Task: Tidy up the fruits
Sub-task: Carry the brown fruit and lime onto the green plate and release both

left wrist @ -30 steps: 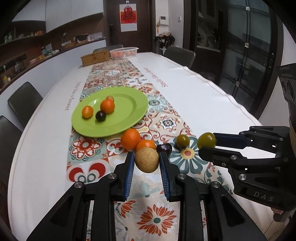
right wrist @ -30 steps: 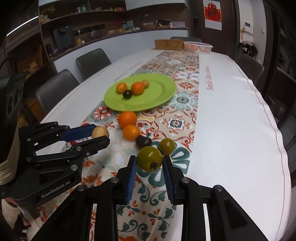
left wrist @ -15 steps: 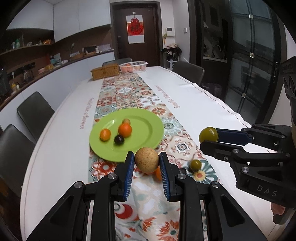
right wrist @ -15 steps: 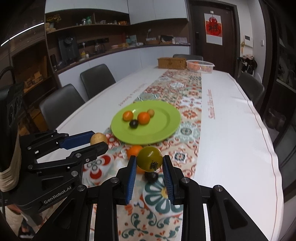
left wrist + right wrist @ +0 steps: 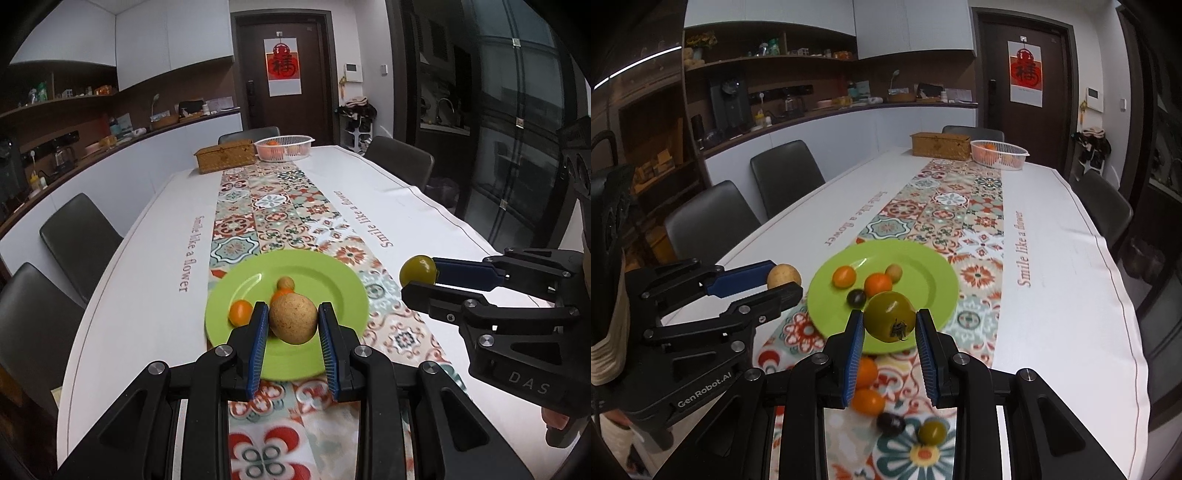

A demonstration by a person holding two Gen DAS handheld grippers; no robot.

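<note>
My left gripper is shut on a tan round fruit and holds it above the near edge of the green plate. My right gripper is shut on a green tomato, held above the plate's near right edge. The plate holds two orange fruits, a dark one and a small tan one. Two oranges, a dark fruit and a small green tomato lie on the patterned runner below my right gripper.
A white basket of oranges and a wicker box stand at the table's far end. Dark chairs line both sides of the white table. A counter with appliances runs along the left wall.
Both grippers have risen and moved forward with their fruits, from over the loose fruits on the runner to over the near edge of the plate.
</note>
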